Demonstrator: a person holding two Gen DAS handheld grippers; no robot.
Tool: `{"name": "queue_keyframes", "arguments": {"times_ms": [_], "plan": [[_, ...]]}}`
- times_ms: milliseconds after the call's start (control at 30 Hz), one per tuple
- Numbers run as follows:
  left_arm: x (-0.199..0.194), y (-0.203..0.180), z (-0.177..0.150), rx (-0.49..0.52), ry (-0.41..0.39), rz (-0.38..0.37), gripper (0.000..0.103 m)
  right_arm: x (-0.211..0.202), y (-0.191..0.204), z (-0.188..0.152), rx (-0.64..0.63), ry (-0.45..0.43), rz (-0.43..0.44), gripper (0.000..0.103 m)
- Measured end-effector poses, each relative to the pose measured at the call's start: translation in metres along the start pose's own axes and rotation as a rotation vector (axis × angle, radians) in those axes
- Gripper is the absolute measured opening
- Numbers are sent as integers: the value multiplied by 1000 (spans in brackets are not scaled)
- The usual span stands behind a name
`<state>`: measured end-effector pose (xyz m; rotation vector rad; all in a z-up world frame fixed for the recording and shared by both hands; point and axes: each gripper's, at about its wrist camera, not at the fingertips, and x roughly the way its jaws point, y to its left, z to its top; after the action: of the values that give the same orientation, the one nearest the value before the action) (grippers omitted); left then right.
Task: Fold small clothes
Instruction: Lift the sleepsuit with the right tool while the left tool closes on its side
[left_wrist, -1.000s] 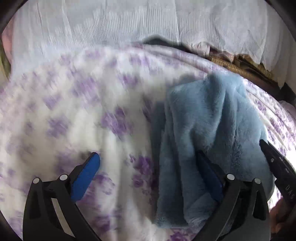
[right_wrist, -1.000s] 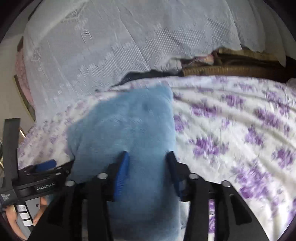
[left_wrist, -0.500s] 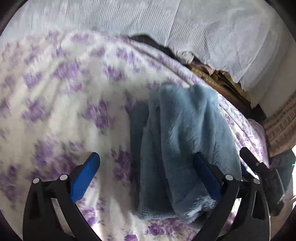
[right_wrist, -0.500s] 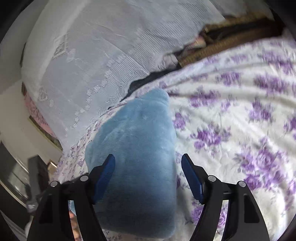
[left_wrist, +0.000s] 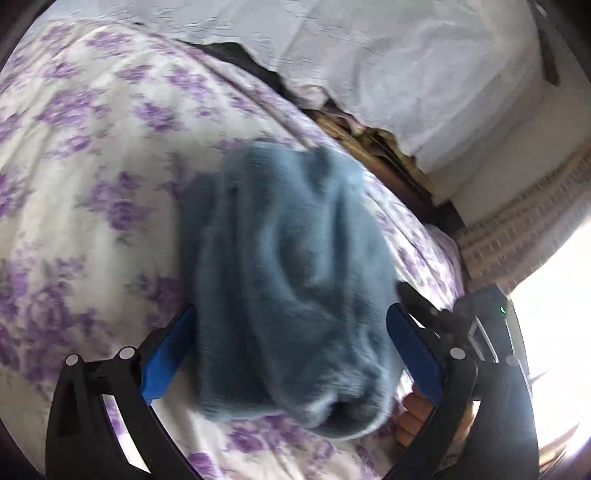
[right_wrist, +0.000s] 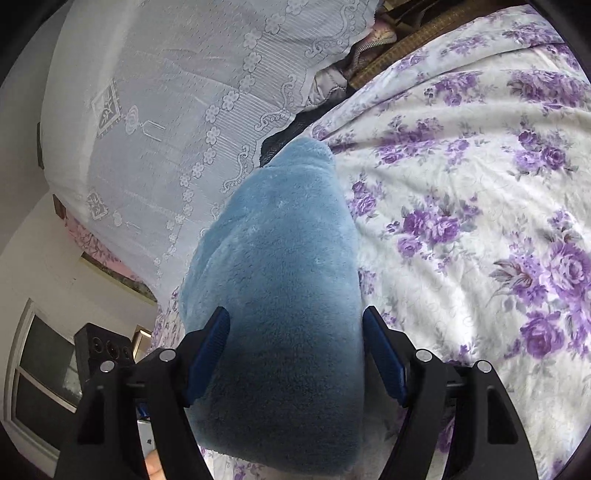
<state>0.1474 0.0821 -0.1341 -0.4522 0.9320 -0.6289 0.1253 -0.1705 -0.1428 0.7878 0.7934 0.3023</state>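
Two hand-held grippers, left and right, jaws wide apart, straddling folded blue fleece garment on bed, gripping nothing; fold seemingly nearly done.

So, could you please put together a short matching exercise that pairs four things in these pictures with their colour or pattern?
Things:
1. fleece garment
2. bedspread
3. lace cloth
4. pads of the right gripper

Colours or patterns:
A. white with embroidered flowers
B. dark blue
C. white with purple roses
D. plain light blue

Pairs: 1-D, 2-C, 3-A, 4-B
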Motion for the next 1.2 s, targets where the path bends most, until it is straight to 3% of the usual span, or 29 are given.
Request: {"name": "queue_keyframes", "arguments": {"times_ms": [133, 233, 533, 833, 1200], "plan": [[24, -5, -6, 59, 63, 175, 99, 5, -2, 1, 7, 12, 7, 76], [30, 0, -5, 31, 80, 152, 99, 8, 0, 0, -11, 14, -3, 77], [36, -10, -8, 72, 48, 162, 97, 13, -1, 1, -17, 13, -1, 79], [31, -1, -6, 5, 29, 122, 99, 17, 0, 4, -20, 14, 9, 80], [34, -30, -16, 149, -27, 290, 99, 19, 3, 1, -62, 18, -2, 86]]}}
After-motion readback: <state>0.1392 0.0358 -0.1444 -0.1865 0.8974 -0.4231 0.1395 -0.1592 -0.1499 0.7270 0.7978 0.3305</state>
